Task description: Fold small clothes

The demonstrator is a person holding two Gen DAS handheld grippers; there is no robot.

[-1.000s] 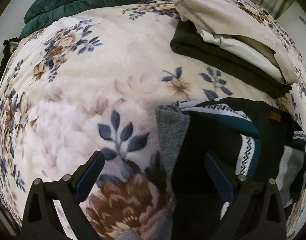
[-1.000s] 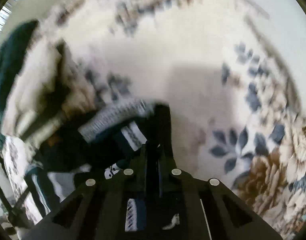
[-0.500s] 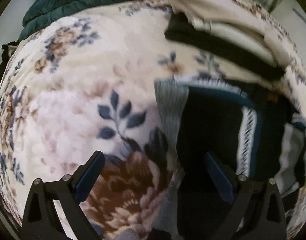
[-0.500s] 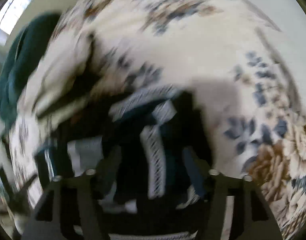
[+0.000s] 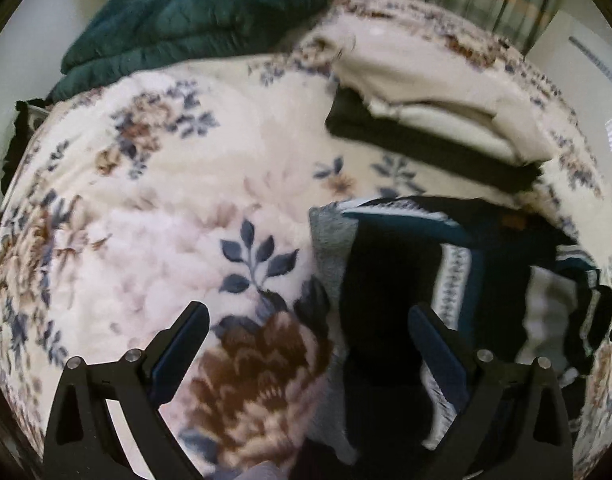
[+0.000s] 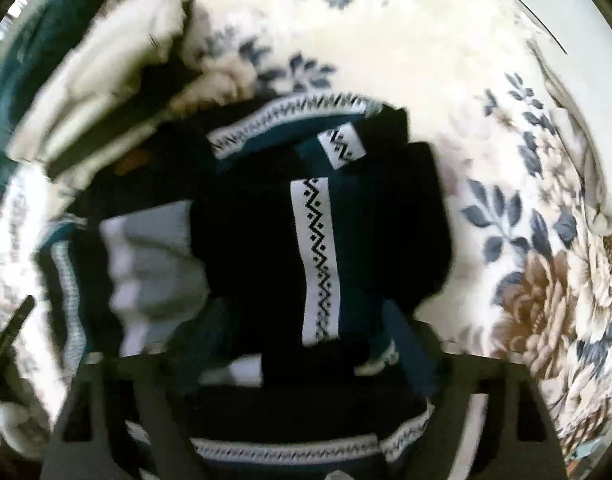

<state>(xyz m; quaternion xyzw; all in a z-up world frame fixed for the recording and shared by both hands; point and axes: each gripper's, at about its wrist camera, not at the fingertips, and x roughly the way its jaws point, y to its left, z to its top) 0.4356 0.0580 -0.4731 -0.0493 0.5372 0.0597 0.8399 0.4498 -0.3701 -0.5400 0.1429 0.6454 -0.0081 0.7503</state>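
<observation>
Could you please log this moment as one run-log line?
left gripper: open, over blanket | right gripper: open, over patterned garment | folded stack: behind

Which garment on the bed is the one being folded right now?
Start from the floral blanket that covers the bed. Behind lies a folded stack, a cream garment on a black one. The piece in work is the black and teal sweater in front of that stack; only it carries white bands with a black zigzag pattern.

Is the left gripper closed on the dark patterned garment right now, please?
No, the left gripper stands wide open, with one finger over the floral blanket and the other over the dark patterned garment.
</observation>
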